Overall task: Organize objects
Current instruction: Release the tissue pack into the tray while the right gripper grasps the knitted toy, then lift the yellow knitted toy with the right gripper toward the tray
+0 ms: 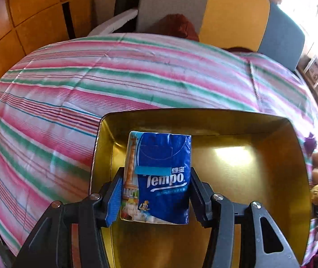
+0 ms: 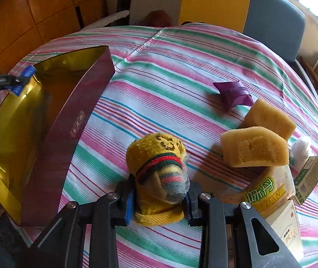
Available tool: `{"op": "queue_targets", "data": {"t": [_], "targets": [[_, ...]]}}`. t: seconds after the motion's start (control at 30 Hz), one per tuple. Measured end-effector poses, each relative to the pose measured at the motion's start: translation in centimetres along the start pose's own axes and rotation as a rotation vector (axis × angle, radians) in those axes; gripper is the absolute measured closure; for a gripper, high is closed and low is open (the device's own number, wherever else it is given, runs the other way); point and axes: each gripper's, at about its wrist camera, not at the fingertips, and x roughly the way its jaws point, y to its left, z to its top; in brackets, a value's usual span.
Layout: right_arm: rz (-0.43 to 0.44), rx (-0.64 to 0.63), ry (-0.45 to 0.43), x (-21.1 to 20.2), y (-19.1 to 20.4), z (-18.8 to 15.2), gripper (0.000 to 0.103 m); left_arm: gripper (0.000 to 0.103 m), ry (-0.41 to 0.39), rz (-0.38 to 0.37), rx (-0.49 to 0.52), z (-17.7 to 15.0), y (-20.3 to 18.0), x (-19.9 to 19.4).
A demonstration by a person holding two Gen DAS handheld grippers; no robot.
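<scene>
My left gripper (image 1: 156,192) is shut on a blue Tempo tissue pack (image 1: 159,178), held over the gold inside of an open box (image 1: 237,163). In the right wrist view the same box (image 2: 69,116) shows maroon outer walls at the left, with the left gripper (image 2: 22,80) and the blue pack at its far corner. My right gripper (image 2: 159,198) is shut on a rolled yellow knitted sock bundle (image 2: 159,167) with red, green and grey stripes, just above the striped tablecloth (image 2: 170,78).
Right of the sock lie two yellow sponges (image 2: 255,147), a purple wrapper (image 2: 235,93), a yellow-labelled packet (image 2: 268,194), a small green-and-white carton (image 2: 308,176) and a white box (image 2: 286,232). Yellow and blue chair backs (image 2: 273,17) stand beyond the table's far edge.
</scene>
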Motion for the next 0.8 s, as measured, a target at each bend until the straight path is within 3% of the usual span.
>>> {"op": "queue_targets", "data": {"t": [0.1,0.2,0.37,0.63,0.8], "targets": [[0.009,-0.009,0.000,-0.2,0.5,0.0,0.069,0.049,-0.004,0.034,0.020,0.4,-0.2,0.8],[0.006,-0.019,0.007,0.4,0.9,0.2,0.069,0.041,-0.023,0.040,0.021,0.8,-0.2,0.4],[-0.002,-0.011,0.010,0.5,0.8,0.2,0.068,0.038,-0.084,0.048,0.067,0.0,-1.0,-2.7],[-0.009,0.004,0.034,1.5,0.5,0.1,0.067,0.038,-0.263,0.080,0.081,-7.0,-1.6,-10.8],[0.020,0.046,0.047,2.0,-0.2,0.1,0.066,0.038,-0.285,0.069,0.050,-10.1,-1.5,-12.9]]}}
